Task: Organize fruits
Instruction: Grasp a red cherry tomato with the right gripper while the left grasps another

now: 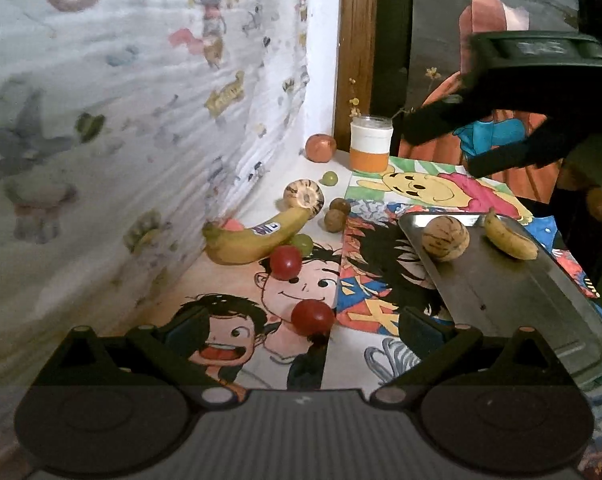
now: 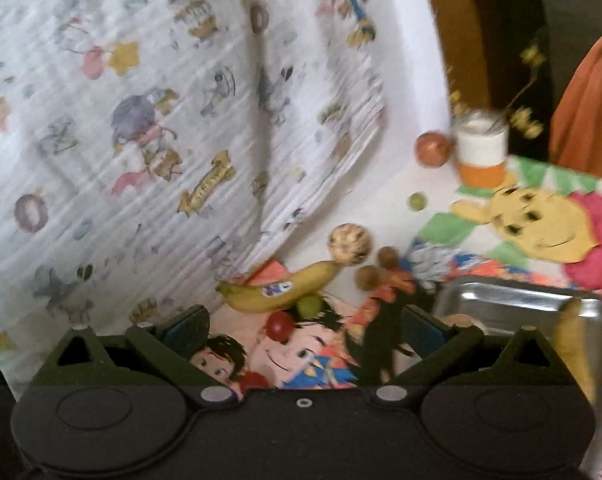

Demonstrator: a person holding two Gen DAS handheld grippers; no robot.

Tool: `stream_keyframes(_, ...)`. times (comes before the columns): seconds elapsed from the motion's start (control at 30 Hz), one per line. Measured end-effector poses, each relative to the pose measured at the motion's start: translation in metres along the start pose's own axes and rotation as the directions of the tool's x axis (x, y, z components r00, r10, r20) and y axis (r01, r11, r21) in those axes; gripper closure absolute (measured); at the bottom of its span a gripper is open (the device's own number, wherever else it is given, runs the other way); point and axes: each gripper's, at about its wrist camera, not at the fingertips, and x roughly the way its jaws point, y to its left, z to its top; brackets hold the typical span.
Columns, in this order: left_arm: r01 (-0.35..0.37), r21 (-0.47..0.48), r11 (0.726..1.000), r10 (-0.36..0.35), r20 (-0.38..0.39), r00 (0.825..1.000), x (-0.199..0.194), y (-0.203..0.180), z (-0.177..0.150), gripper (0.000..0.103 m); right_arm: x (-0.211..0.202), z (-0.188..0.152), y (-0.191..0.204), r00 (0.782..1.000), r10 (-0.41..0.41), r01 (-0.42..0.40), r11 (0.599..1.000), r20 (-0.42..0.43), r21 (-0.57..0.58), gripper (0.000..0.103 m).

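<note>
The left gripper (image 1: 301, 330) hangs low over the table (image 1: 365, 344) with its jaws spread wide and nothing between them; a red grape (image 1: 312, 317) lies directly ahead on the centre line of the gap, just beyond the fingertips, on the cartoon-printed covering; a second red grape (image 1: 286, 262) sits further along the same line, touching or nearly touching the big banana (image 1: 257, 236), whose long axis runs across the left gripper's view, stem end toward the cloth-hung left edge of the table.

The metal tray (image 1: 513, 292) lies to the right of the left gripper, along the table's right side; it already carries a striped round fruit (image 1: 445, 243) and a small banana (image 1: 509, 238); the remaining loose fruit lies toward the far left corner, near a jar (image 1: 371, 144).

The right gripper (image 2: 305, 336) is likewise wide and empty; in the left wrist view it is raised well above the tray's far end, and its own picture is blurred.

Judged from this, the left gripper is the nearer claw to the near grape; the likely move is a short straight advance and a close, then a carry rightward to the tray; being round, the grape may roll off if nudged by one finger first.
</note>
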Motion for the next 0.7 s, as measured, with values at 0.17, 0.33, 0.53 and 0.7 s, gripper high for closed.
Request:
stream_keyframes(0.17,0.021,-0.043,0.999,-0.023,-0.033,0.999,0.023,0.005,0.000,0.001,0.048,0.000,0.001,0.997,0.038,-0.037,0.999,-0.065,0.006,0.013)
stream_keyframes(0.33,0.026,-0.080,0.996,-0.030,-0.043,0.999,0.036,0.012,-0.004,0.007,0.080,-0.005,-0.003,0.993,0.060,-0.058,0.998,-0.105,0.022,0.023)
stream_keyframes(0.53,0.059,-0.093,0.994,-0.064,-0.044,0.997,0.049,0.014,-0.002,0.019,0.112,-0.008,-0.006,0.984,0.091,-0.085,0.995,-0.153,0.044,0.031)
stream_keyframes(0.7,0.086,-0.107,0.991,-0.091,-0.048,0.995,0.057,0.015,-0.002,0.028,0.127,-0.009,-0.003,0.978,0.112,-0.105,0.993,-0.173,0.050,0.034)
